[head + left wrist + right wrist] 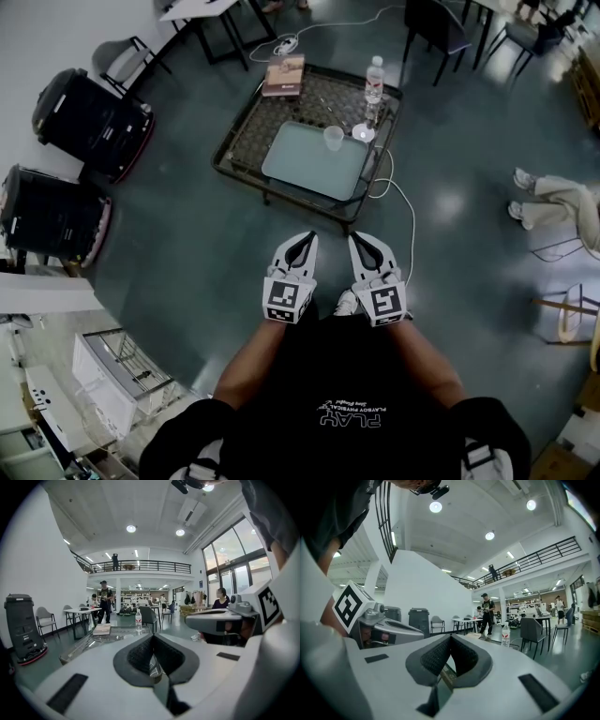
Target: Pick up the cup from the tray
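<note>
Head view: cup (334, 138) beyond right claw (357, 239)

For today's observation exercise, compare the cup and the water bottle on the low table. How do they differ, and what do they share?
The cup is short and open-topped, while the bottle is taller and narrow-necked. The cup stands on the pale tray, and the bottle stands beyond it on the mesh table. The bottle bears a red label, but the cup is plain. Both stand upright.

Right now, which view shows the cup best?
Head view: the cup stands whole at the tray's far edge. Both gripper views look low across the table; neither shows the cup clearly.
</note>
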Demonstrator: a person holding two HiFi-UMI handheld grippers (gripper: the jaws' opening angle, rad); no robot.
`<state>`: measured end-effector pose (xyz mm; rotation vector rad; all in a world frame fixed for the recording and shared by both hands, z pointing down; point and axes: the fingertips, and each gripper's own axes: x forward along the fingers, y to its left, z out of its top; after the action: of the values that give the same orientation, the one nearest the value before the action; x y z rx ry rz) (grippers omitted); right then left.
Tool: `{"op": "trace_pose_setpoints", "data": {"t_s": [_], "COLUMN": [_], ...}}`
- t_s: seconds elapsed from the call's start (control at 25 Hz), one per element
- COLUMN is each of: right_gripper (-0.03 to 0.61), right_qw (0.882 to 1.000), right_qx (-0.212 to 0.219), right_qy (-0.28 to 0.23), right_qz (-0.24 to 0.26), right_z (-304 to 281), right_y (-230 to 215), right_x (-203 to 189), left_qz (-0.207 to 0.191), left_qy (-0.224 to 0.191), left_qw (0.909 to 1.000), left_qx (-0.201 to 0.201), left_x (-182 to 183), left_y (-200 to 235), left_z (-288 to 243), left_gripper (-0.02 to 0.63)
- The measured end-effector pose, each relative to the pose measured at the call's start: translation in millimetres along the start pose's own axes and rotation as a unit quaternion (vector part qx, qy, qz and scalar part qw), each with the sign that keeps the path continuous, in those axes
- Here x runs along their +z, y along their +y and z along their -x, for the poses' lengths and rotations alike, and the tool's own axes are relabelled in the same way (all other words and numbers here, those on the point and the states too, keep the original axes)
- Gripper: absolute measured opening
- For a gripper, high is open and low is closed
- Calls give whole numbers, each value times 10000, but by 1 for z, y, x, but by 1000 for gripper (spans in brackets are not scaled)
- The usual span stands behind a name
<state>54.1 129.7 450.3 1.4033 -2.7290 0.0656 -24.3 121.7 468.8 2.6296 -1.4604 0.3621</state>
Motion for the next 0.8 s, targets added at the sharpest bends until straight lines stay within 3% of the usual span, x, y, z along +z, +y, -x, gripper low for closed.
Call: {"op": "trace_pose_setpoints", "data": {"t_s": [0.4,0.6,0.8], "right_gripper": [8,8,8], "right_qw": [10000,9988,9982], "right_qx": [-12,-169,-300], "right_qy": [-27,-91,-105], "right_qz": [42,-458,-514], "right_z": [-23,-44,-69], "right_y": [0,-13,-25], "right_x": [2,11,19], "left_qz": [-91,-214,-413], "left_qy": [-31,-14,-8], "left_qw": [9999,9996,9987], "left_qx": [-29,-168,-291], "left_x": [7,15,19], "left_y": [18,31,49], "left_z": [-15,-29,-48], "left_gripper": [6,8,6]}}
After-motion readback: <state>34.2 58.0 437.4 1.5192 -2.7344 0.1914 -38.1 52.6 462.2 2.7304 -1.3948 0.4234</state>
